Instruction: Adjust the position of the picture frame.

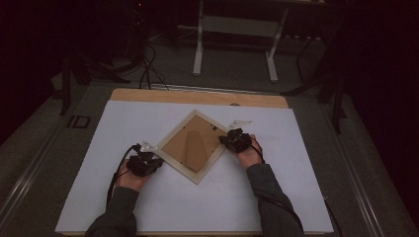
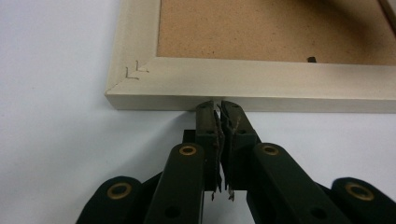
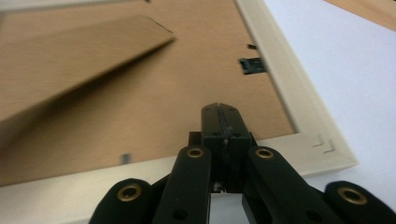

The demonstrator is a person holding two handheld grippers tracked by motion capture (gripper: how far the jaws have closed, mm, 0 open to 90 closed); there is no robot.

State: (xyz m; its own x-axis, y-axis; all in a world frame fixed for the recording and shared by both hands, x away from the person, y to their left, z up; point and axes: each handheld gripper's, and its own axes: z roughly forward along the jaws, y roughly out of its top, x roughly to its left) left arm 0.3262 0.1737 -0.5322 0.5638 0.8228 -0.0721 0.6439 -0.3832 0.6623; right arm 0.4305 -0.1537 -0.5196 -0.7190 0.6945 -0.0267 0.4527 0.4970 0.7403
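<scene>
Fingers (image 2: 208,126) of your left gripper (image 2: 218,106) are pressed together with nothing between them, and their tips sit right against the outer edge of the picture frame (image 2: 261,81), close to one of its corners. Your right gripper (image 3: 219,108) is pinched shut too — nothing is held — and it sits above the brown back board (image 3: 154,107) of the frame, just inside the pale rim near a corner. A small black clip (image 3: 252,65) sits on the board beside the rim, and a flat brown stand flap (image 3: 70,65) lies farther off. From the high view, the frame lies face down, turned like a diamond, between your two hands — on the white sheet (image 1: 296,197) that covers the wooden table (image 1: 197,96).
</scene>
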